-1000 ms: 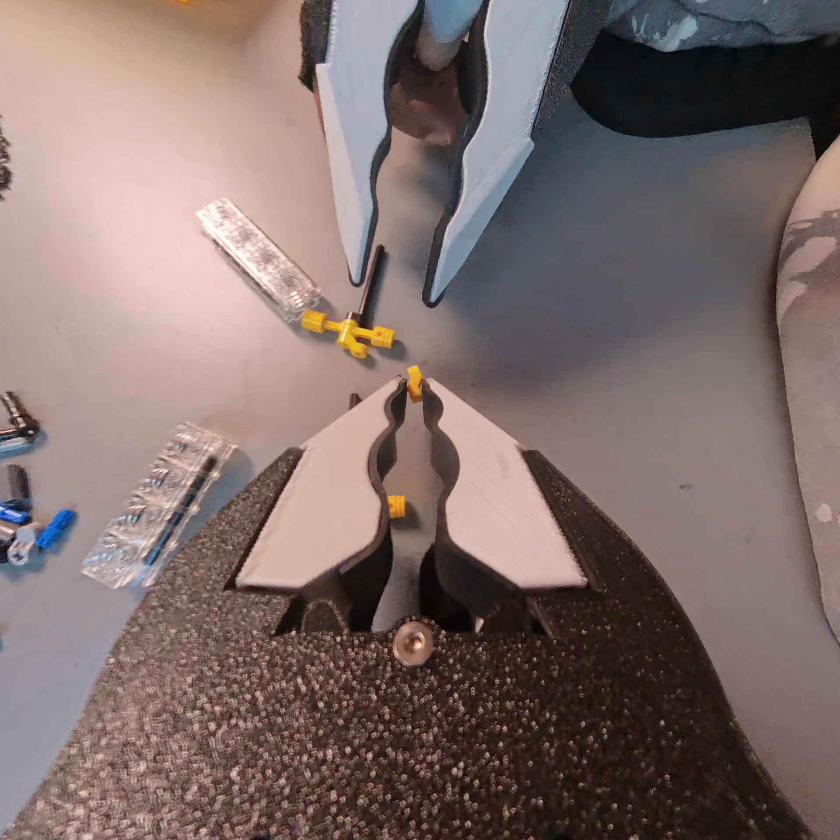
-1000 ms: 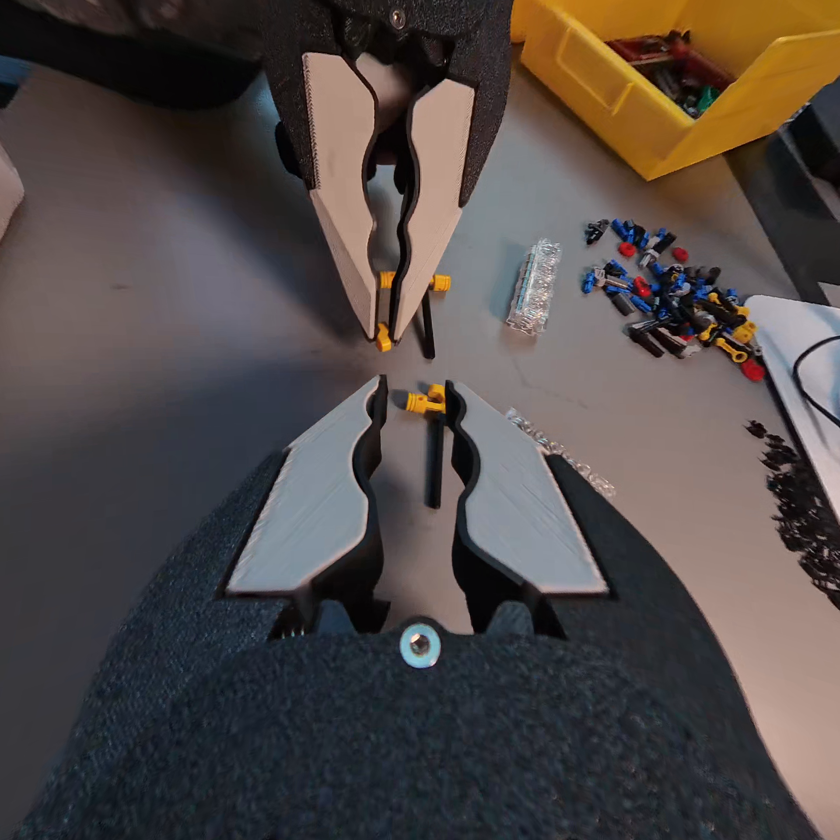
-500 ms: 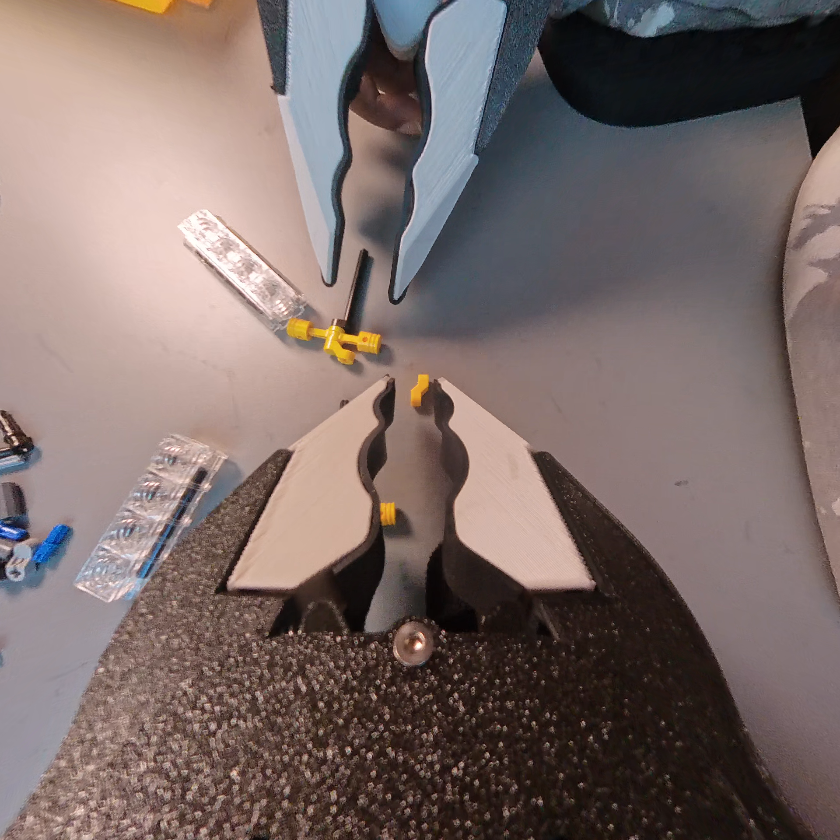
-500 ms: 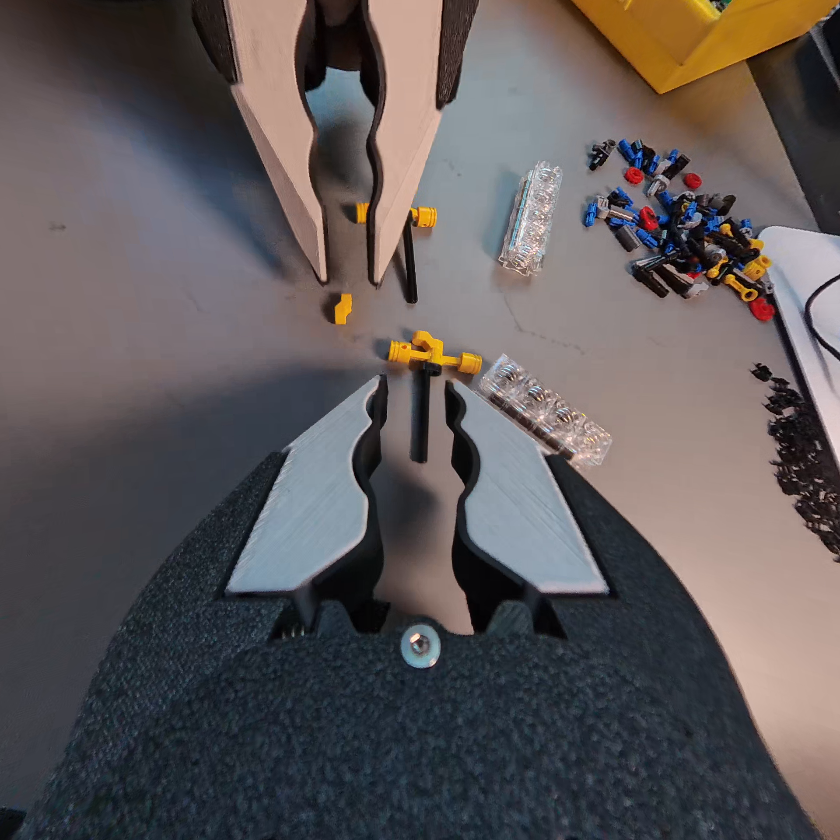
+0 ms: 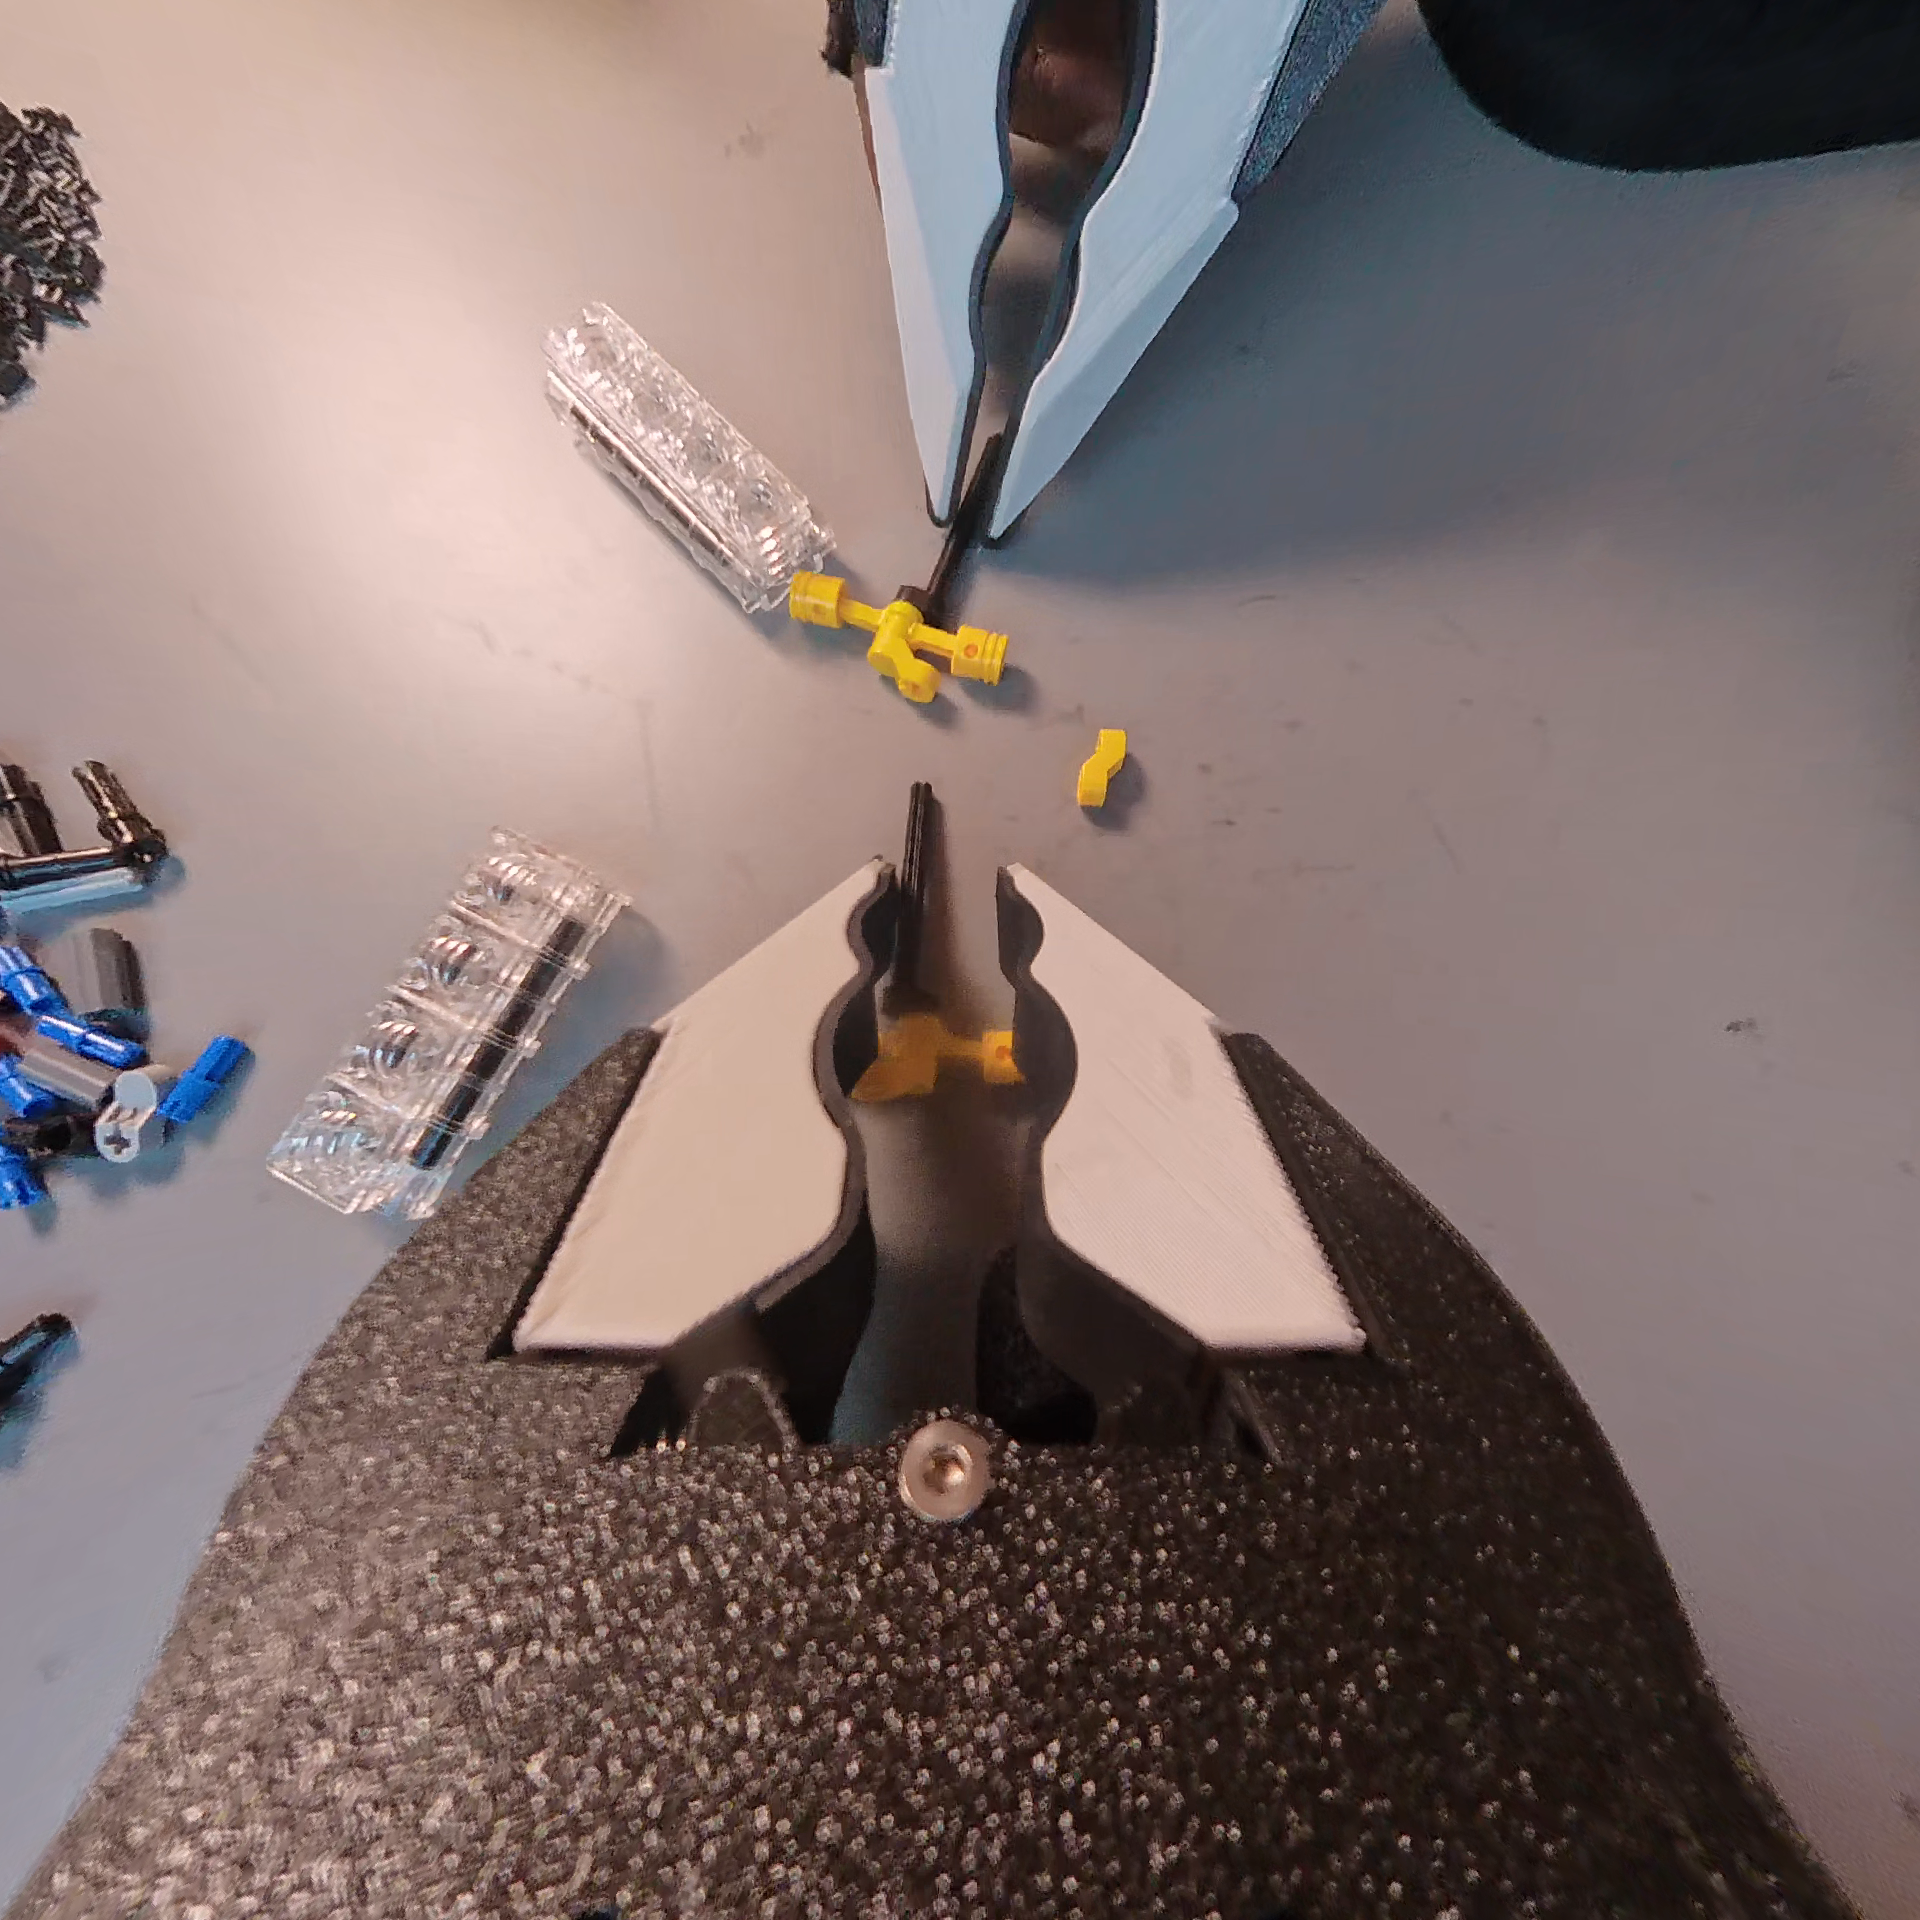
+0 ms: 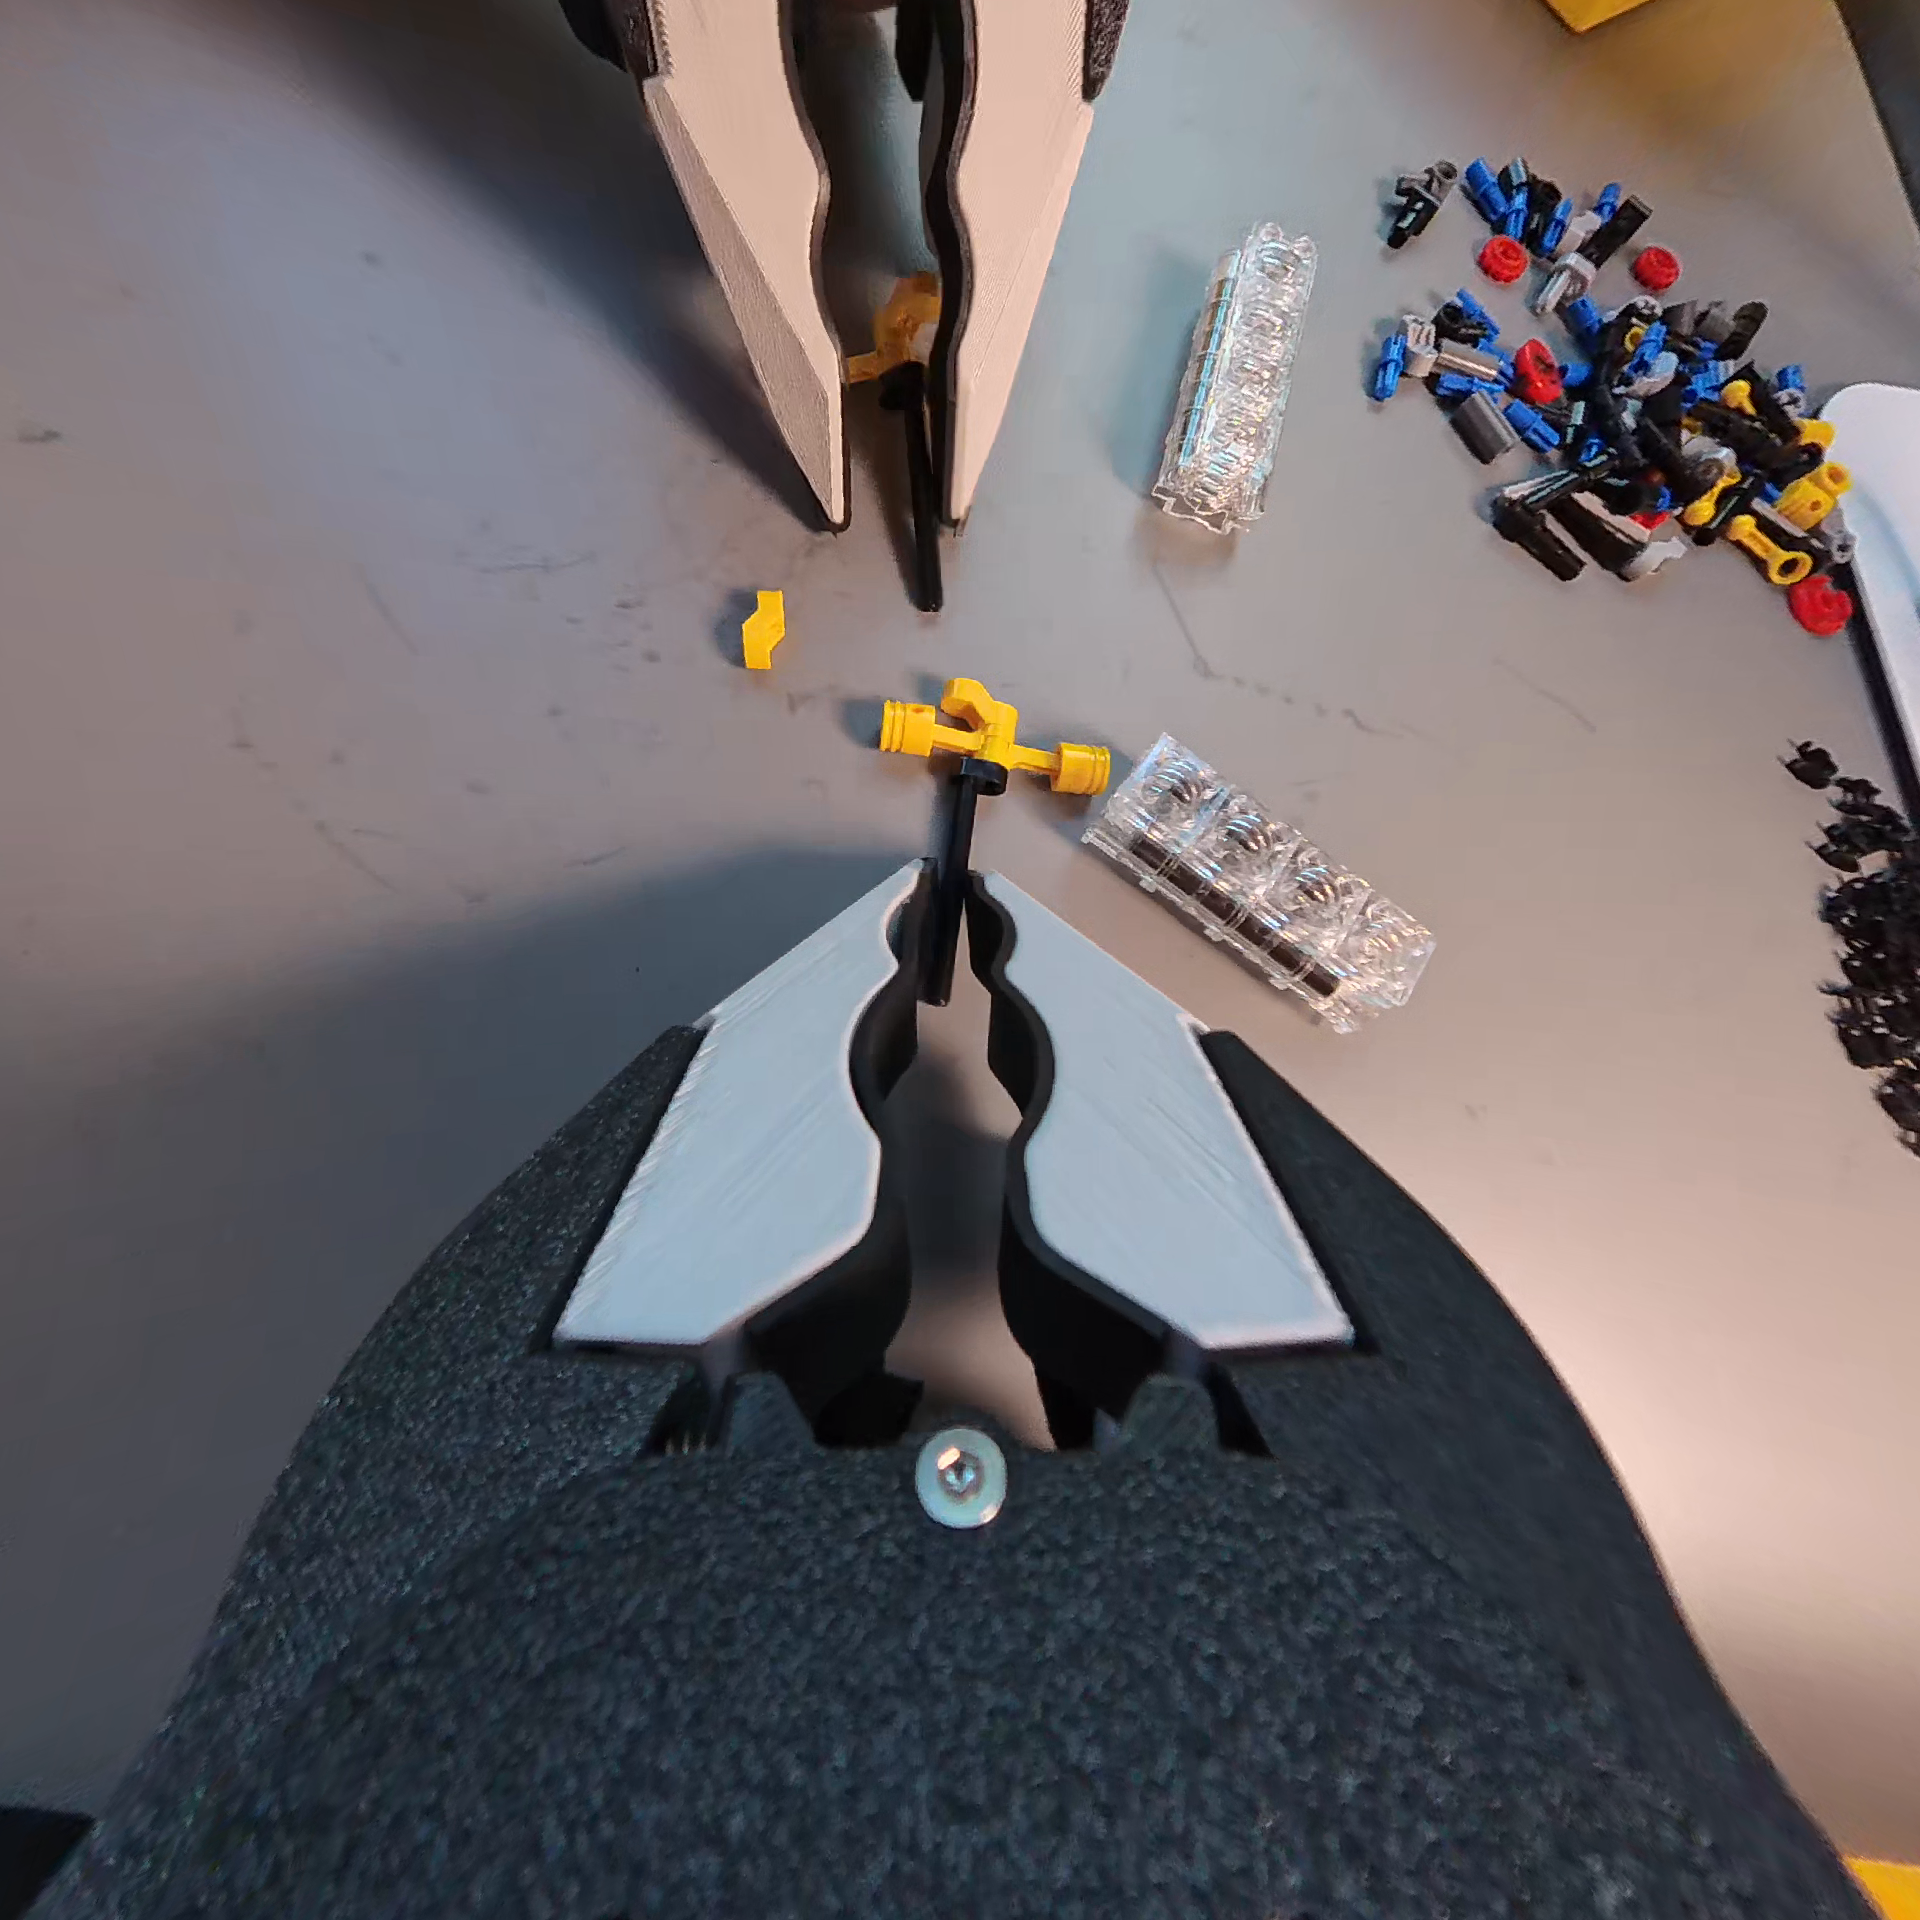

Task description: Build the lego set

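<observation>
My left gripper (image 5: 942, 871) is open and low over the grey table. A black axle (image 5: 914, 904) carrying a yellow piston piece (image 5: 930, 1060) lies between its fingers, close to the left one. A small loose yellow piece (image 5: 1101, 767) lies just ahead to the right. My right gripper (image 6: 948, 873) is shut on the black axle (image 6: 956, 831) of a second yellow piston assembly (image 6: 987, 732), which rests on the table. In the right wrist view the left gripper (image 6: 894, 520) faces it, with the small yellow piece (image 6: 764, 629) between them. The right gripper also shows in the left wrist view (image 5: 968, 525).
Two clear bricks (image 6: 1236, 374) (image 6: 1257, 920) lie to the right of the grippers. A pile of blue, black, red and yellow parts (image 6: 1621, 395) and a heap of tiny black parts (image 6: 1870, 935) lie farther right, by a white object (image 6: 1881, 499). Across from one pair of fingers to the other is roughly 8 centimetres. From the left gripper's tips to the white object (image 6: 1881, 499) is close to 25 centimetres.
My left gripper let go of the small yellow piece, opened and moved over the axle with the piston piece. My right gripper closed on the other black axle.
</observation>
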### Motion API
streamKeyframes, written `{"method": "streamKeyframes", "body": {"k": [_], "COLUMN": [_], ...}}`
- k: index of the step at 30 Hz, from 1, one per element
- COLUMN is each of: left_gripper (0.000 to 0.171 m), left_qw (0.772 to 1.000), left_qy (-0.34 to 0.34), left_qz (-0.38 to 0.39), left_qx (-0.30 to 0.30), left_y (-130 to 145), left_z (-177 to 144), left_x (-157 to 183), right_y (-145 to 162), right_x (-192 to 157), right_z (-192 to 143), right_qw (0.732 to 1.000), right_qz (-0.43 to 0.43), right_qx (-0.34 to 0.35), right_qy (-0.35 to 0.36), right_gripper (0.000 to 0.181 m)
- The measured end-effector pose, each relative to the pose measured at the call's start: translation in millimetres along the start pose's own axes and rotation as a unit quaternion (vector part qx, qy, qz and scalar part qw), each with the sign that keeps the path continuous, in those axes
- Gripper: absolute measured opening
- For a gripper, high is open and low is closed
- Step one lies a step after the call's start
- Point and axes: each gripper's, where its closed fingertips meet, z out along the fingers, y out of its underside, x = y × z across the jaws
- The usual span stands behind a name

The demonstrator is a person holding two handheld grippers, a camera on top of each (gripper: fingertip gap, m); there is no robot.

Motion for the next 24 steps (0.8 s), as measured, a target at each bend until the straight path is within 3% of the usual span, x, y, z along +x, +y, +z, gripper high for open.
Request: {"method": "streamKeyframes", "body": {"k": [5,8,12,19,24], "left_gripper": [0.010,0.028,0.029,0.028,0.028], "left_qw": [1.000,0.999,0.998,0.992,0.995], "left_qy": [-0.005,0.022,0.061,0.117,0.091], "left_qz": [-0.022,-0.022,-0.023,-0.023,-0.024], "left_qx": [-0.013,-0.018,-0.013,-0.038,-0.034], "left_y": [4,7,18,32,33], "left_z": [-3,-15,-45,-52,-52], "left_x": [-5,1,5,24,16], "right_y": [0,0,0,0,1], "right_x": [-1,-1,-1,-1,-1], "right_z": [0,-1,-1,-1,-1], "right_qw": [1.000,1.000,1.000,1.000,1.000], "right_qz": [0.000,0.001,0.001,0.000,0.000], "right_qx": [0.001,0.001,0.002,0.002,0.002], "right_qy": [-0.002,-0.004,-0.004,-0.003,-0.002], "right_gripper": [0.004,0.004,0.004,0.004,0.004]}}
